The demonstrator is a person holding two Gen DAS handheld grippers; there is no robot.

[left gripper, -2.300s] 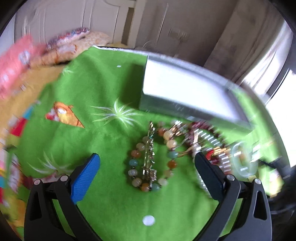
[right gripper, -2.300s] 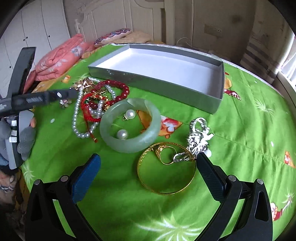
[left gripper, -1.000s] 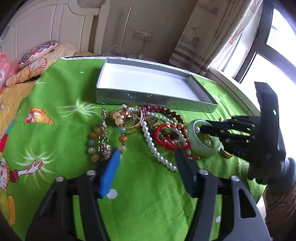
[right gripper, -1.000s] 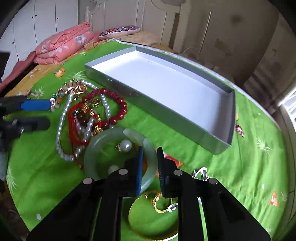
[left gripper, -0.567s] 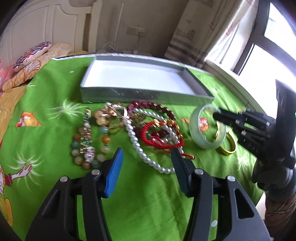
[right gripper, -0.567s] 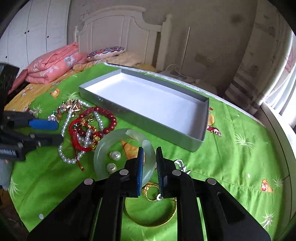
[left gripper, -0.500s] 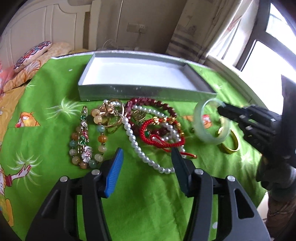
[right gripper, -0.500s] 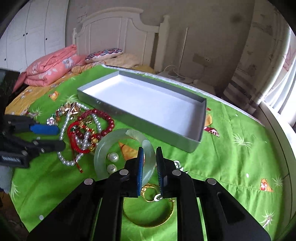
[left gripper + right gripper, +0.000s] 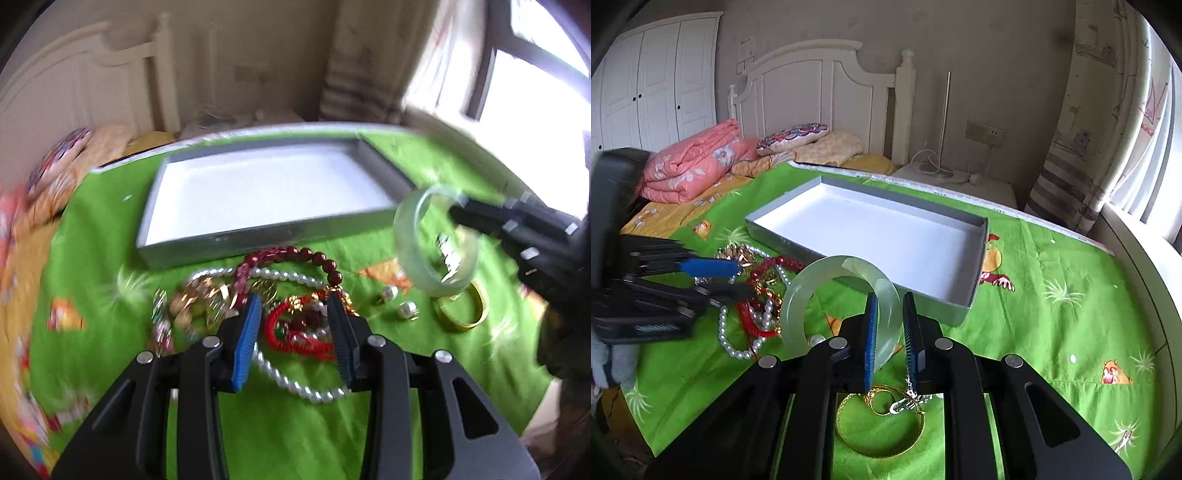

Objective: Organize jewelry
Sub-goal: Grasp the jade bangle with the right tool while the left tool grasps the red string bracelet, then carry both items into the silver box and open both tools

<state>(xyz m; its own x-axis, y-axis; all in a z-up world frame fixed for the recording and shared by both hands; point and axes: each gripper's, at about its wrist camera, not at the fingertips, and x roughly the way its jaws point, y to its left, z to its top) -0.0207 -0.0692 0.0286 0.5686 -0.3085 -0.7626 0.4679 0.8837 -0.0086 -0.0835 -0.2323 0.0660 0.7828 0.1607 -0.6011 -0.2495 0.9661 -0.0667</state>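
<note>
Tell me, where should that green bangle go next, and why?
Probably forward over the box, then let go. The right gripper is shut on the bangle, already lifted off the cloth, and the box is empty.

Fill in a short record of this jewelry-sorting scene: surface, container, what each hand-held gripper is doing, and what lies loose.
surface: green cartoon cloth
container: grey tray, white inside, nothing in it
right hand-held gripper: shut on jade bangle, raised off the cloth
left hand-held gripper: closing over red cord bracelet, not gripping
loose: pearl strand, gold bangle
</note>
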